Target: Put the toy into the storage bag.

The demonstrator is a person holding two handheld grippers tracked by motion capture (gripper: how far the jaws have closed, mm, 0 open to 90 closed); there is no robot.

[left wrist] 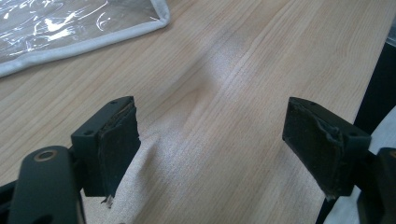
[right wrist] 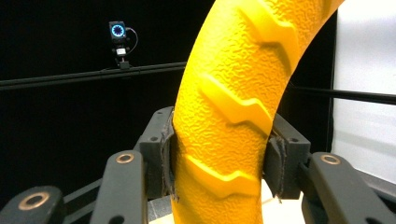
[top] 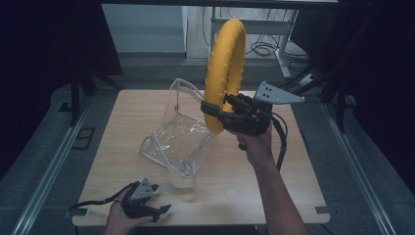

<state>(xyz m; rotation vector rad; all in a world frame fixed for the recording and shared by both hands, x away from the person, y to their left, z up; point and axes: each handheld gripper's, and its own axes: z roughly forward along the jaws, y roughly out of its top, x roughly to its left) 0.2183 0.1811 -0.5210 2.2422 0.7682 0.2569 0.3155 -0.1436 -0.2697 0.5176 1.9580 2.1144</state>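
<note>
A yellow ring [top: 224, 73] with a tyre-like tread stands upright in the air above the table, and my right gripper [top: 215, 111] is shut on its lower part. In the right gripper view both pads press the yellow ring [right wrist: 224, 121] from either side, right gripper [right wrist: 219, 161]. A clear plastic bag [top: 177, 132] with a white edge stands open on the wooden table [top: 235, 181], just left of the ring. My left gripper [top: 159, 211] rests near the table's front left edge, open, with nothing between its jaws [left wrist: 210, 154]. A corner of the bag [left wrist: 70, 28] lies beyond it.
Dark curtains flank the table. Behind it stand a desk frame [top: 281, 44] and loose cables on the floor. A small camera with a lit ring [right wrist: 117, 32] sits on a rail in the right gripper view. Bare table lies between the bag and the front edge.
</note>
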